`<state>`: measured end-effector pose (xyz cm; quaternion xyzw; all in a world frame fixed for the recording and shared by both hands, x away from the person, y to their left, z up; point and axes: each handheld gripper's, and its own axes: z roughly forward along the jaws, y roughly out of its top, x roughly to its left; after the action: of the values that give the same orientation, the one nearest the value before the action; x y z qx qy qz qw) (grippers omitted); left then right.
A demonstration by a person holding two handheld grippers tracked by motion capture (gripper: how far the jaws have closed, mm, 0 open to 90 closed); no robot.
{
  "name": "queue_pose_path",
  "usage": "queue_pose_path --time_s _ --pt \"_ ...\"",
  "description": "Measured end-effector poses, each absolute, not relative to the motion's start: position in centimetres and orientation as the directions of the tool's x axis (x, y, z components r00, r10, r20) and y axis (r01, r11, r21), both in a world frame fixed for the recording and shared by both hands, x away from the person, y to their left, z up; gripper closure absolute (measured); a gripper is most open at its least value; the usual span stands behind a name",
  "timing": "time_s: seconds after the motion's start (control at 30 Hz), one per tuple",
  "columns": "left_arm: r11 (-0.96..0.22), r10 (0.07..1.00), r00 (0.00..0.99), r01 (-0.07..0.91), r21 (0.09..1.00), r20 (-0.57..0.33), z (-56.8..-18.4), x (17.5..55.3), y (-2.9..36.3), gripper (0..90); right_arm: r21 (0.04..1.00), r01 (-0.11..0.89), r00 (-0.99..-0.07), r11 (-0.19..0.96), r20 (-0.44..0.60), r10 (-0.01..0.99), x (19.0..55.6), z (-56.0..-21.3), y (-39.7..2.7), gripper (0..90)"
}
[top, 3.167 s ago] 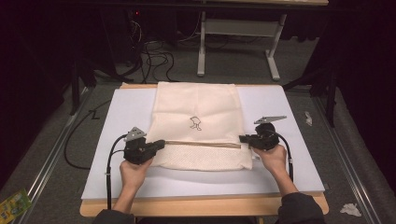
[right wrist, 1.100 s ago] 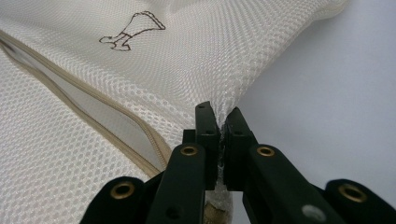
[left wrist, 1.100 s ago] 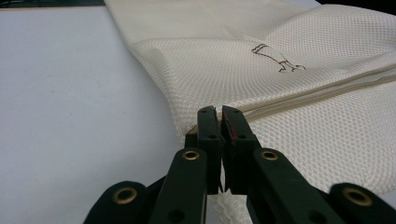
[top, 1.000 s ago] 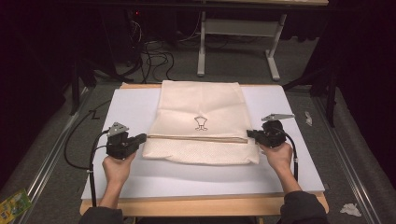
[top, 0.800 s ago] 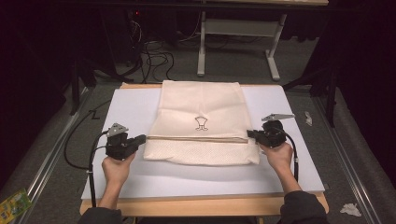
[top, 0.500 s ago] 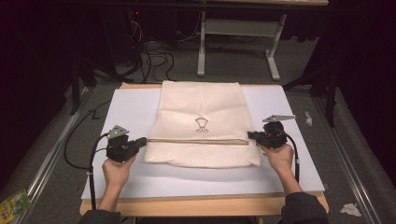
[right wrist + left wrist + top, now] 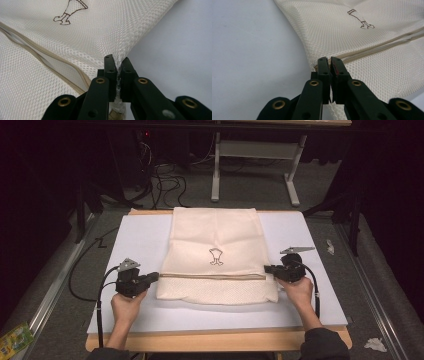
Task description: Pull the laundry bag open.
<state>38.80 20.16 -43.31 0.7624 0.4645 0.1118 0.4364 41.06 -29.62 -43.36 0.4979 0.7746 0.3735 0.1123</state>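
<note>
A cream mesh bag [image 7: 215,232] with a small dark printed figure [image 7: 215,256] lies flat on a white board [image 7: 142,237]. A tan zipper [image 7: 215,276] runs across the bag near its front. My left gripper [image 7: 156,276] is at the bag's left edge by the zipper's end, with its jaws pressed together on the mesh [image 7: 362,42]. My right gripper [image 7: 266,268] is at the bag's right edge at the same height. In the right gripper view, a pinch of mesh [image 7: 75,37] shows between the jaws of the right gripper [image 7: 118,61]. In the left gripper view, the left gripper [image 7: 330,60] meets the bag's edge.
The board rests on a wooden table [image 7: 215,341]. Beyond it are floor cables [image 7: 165,175] and a white desk frame [image 7: 255,155]. Scraps of paper [image 7: 374,344] lie at the right, and a green packet [image 7: 15,340] lies on the floor at the left.
Since the oldest frame both grippers have moved outward, the left one much more, which stretched the bag wider. Over the last second nothing has visibly moved.
</note>
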Motion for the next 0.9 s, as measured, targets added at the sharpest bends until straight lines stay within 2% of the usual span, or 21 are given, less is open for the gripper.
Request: queue_pose_path --time_s 0.47,0.67,0.9 --pt "-0.24 0.812 0.545 0.639 0.731 -0.21 -44.1 38.9 19.5 86.4 0.66 0.712 -0.469 0.242 0.189 0.863 40.9 -44.6 -29.4 83.1" --pt "-0.256 0.811 0.551 0.638 0.726 -0.198 -44.3 38.9 19.2 85.3 0.661 0.705 -0.468 0.258 0.159 0.869 40.9 -44.6 -29.3 72.9" --pt "-0.242 0.816 0.544 0.628 0.74 -0.194 -43.9 38.6 19.4 76.8 0.685 0.688 -0.439 0.238 0.133 0.889 40.5 -44.1 -29.5 60.0"
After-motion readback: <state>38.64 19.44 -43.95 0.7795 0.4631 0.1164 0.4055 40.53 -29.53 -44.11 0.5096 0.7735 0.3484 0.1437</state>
